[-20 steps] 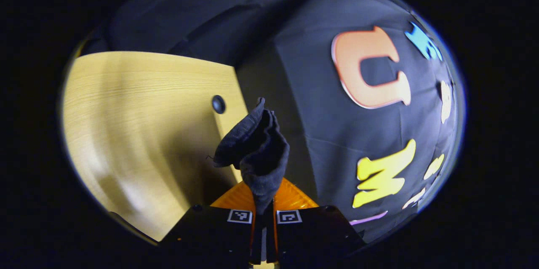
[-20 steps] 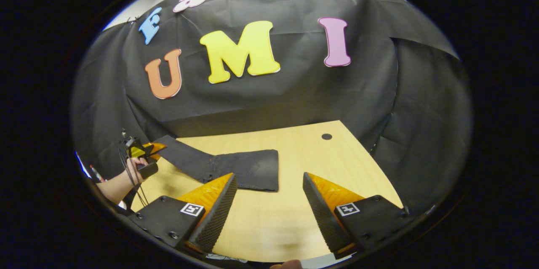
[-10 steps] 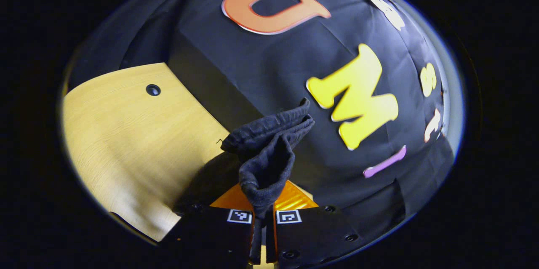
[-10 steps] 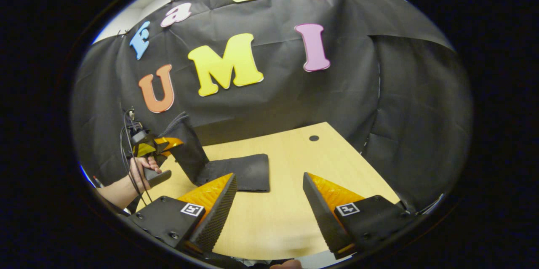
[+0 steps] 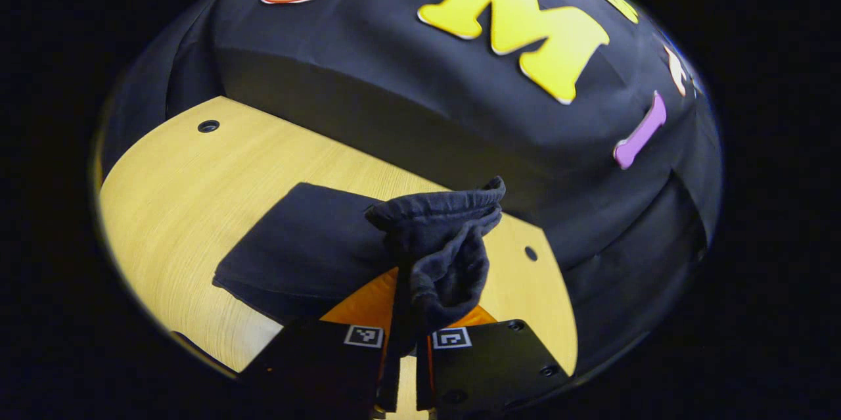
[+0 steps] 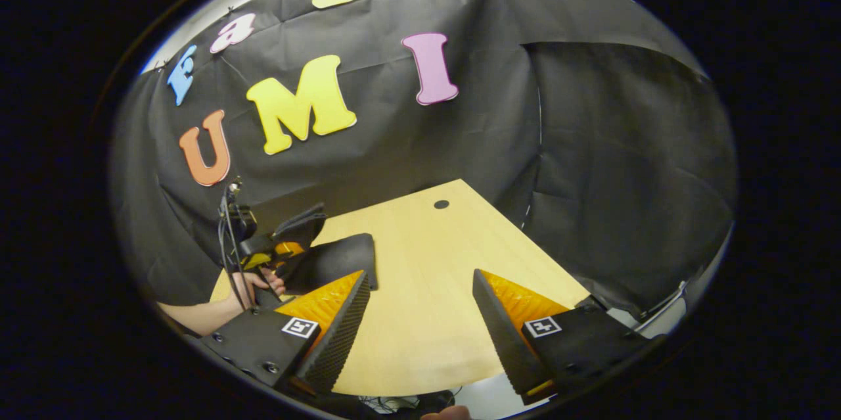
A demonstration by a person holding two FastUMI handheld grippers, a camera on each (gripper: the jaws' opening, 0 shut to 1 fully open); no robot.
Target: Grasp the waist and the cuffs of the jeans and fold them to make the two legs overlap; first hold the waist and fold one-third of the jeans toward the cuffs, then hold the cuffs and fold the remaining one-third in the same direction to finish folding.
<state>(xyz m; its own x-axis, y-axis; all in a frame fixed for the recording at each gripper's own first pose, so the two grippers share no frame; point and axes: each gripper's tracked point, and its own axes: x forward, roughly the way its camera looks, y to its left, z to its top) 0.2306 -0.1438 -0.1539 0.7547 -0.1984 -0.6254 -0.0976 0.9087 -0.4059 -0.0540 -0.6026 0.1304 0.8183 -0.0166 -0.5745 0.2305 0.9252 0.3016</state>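
Dark jeans (image 5: 302, 249) lie partly folded on the wooden table (image 5: 171, 196). My left gripper (image 5: 407, 334) is shut on a bunched end of the jeans, the cuffs (image 5: 447, 236), which stick up past its fingers above the folded part. In the right gripper view the left gripper (image 6: 272, 252) and the hand (image 6: 259, 282) holding it hover over the folded jeans (image 6: 338, 259) at the left. My right gripper (image 6: 420, 328) stands open over bare table, holding nothing, to the right of the jeans.
The table has small round holes (image 5: 208, 125) (image 5: 529, 253) (image 6: 441, 204) near its far edge. Black cloth walls surround the table on the back and sides. A cable (image 6: 227, 236) hangs from the left gripper. The table's near edge (image 6: 420, 390) lies just below my right gripper.
The left gripper has carried the cuff end up and over toward the folded part of the jeans, turning as it went. The right gripper has swung rightward, staying open.
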